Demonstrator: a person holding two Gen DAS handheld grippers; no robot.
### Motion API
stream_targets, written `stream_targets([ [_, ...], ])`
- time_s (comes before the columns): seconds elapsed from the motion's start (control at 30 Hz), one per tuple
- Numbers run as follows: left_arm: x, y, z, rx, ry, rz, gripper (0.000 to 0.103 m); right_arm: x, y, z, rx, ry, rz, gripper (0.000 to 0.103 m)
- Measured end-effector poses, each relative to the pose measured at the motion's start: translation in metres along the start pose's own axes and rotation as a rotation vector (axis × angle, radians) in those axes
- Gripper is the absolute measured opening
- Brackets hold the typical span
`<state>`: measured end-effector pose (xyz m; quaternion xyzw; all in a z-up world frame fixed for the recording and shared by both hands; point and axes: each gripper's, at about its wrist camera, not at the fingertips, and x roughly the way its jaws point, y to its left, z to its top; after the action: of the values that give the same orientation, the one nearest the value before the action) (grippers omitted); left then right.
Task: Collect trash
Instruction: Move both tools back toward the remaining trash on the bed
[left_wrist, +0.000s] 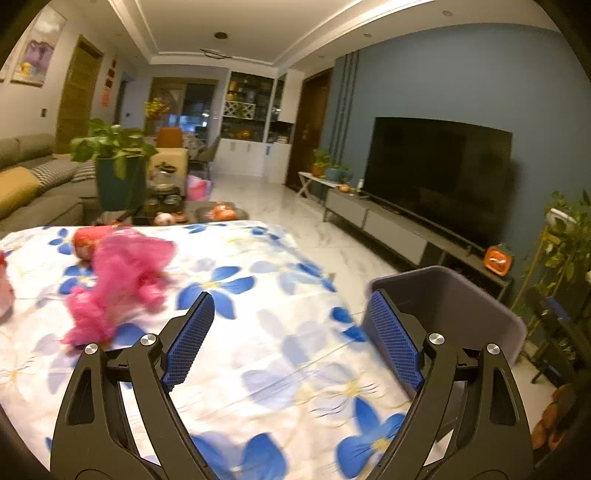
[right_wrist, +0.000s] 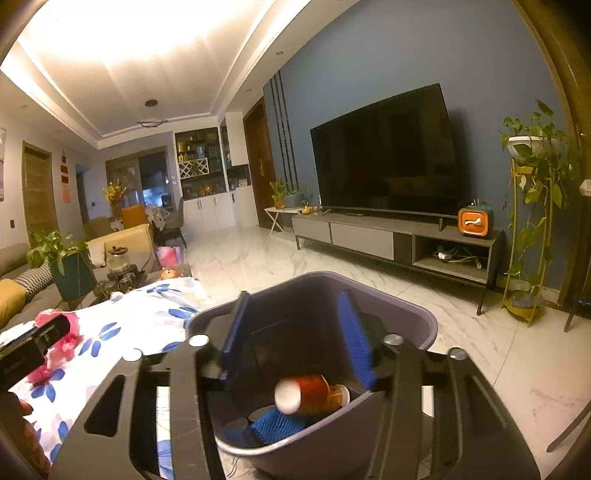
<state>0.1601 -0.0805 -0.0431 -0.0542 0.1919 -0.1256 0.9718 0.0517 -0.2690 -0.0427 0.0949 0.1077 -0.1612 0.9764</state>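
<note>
Right hand-held gripper (right_wrist: 291, 332) hangs half-open and empty over the grey bin (right_wrist: 413, 314), paper cup (right_wrist: 306, 394) already inside, while the left hand-held gripper (left_wrist: 291, 339) gapes wide: best swing squarely onto that pink bag (left_wrist: 122, 280), centre-left on the bench (left_wrist: 280, 350).
</note>
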Motion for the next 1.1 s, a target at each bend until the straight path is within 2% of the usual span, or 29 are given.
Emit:
stream_targets([
  [0.2,-0.029,0.022,-0.007,-0.001,-0.012,0.097,0.087,-0.020,0.012,0.001,-0.013,-0.008,0.026,0.072],
  [0.4,-0.057,0.046,-0.005,-0.023,-0.029,0.163,0.088,-0.038,0.031,0.002,-0.030,-0.018,0.070,0.083],
  [0.87,-0.108,0.101,-0.003,-0.061,-0.073,0.286,0.088,-0.060,0.080,-0.005,-0.068,-0.022,0.168,0.087],
  [1.1,-0.118,0.154,-0.010,-0.087,-0.071,0.400,0.088,-0.053,0.114,-0.019,-0.130,0.001,0.214,0.087],
])
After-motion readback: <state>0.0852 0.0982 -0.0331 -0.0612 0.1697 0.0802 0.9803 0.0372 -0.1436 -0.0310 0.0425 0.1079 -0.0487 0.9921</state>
